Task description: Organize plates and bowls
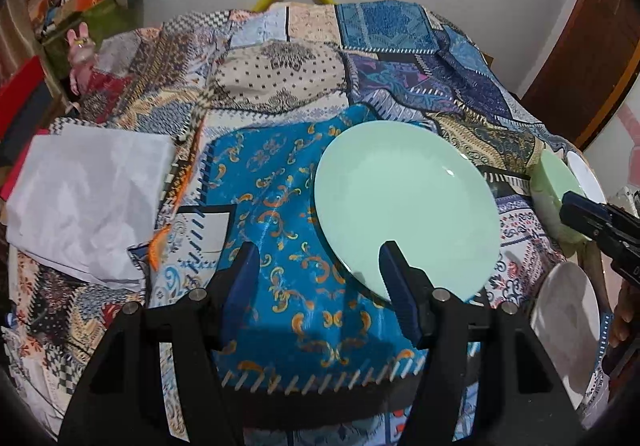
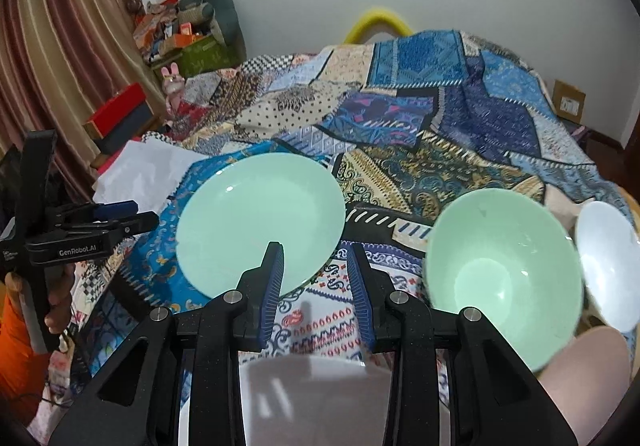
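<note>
A mint-green plate (image 1: 404,205) (image 2: 260,221) lies flat on the patchwork cloth (image 1: 280,93). My left gripper (image 1: 320,258) hovers over its left edge, open, with only blue cloth between the fingers; its right finger overlaps the plate's rim. To the right stand a green bowl (image 2: 504,278) (image 1: 556,181) and a white bowl (image 2: 608,262) (image 1: 586,173). A white plate (image 2: 316,394) (image 1: 568,326) lies nearest, under my right gripper (image 2: 316,258). That gripper's jaws stand narrowly apart with nothing between them. From the left wrist view it (image 1: 592,221) reaches in beside the green bowl.
Crumpled white paper or cloth (image 1: 88,197) (image 2: 152,169) lies on the left side of the table. Boxes and clutter (image 2: 180,33) pile up by a curtain at the back left. A pale pink rounded thing (image 2: 588,374) sits at the lower right. A hand (image 2: 56,306) holds the left gripper.
</note>
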`<control>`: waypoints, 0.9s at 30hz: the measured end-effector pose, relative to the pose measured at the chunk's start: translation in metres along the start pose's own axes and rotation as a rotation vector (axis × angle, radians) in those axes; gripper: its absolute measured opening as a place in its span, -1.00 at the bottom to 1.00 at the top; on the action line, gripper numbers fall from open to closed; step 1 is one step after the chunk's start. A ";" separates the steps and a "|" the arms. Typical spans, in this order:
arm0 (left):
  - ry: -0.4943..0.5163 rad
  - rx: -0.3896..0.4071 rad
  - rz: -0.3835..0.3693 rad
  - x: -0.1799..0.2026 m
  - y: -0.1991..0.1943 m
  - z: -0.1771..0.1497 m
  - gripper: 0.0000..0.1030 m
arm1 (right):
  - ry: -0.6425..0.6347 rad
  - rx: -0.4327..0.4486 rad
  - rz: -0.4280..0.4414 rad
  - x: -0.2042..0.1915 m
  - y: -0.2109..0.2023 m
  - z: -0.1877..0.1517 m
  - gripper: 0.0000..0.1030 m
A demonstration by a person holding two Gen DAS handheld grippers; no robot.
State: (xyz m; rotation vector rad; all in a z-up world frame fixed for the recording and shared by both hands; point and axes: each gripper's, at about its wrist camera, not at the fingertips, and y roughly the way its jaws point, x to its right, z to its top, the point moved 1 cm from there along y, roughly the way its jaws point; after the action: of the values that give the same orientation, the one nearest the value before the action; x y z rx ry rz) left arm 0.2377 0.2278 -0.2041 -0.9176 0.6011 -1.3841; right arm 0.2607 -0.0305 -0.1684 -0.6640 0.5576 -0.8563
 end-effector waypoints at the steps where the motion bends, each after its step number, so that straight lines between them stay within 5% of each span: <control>1: -0.003 -0.004 -0.005 -0.001 0.005 0.002 0.20 | 0.003 -0.010 0.001 0.001 0.005 0.001 -0.42; 11: 0.003 -0.015 -0.032 0.001 0.029 0.013 0.19 | -0.030 -0.123 -0.010 -0.003 0.045 0.005 -0.42; 18: 0.037 -0.033 -0.054 0.012 0.042 0.014 -0.13 | -0.044 -0.183 -0.018 -0.003 0.065 0.006 -0.42; 27: 0.018 -0.044 -0.066 0.005 0.054 0.009 -0.18 | -0.056 -0.205 -0.011 0.002 0.080 0.005 -0.42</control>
State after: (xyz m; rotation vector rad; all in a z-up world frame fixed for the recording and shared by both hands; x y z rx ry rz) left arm 0.2762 0.2220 -0.2430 -0.9682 0.6215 -1.4441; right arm 0.3049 0.0077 -0.2226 -0.8756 0.5966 -0.7950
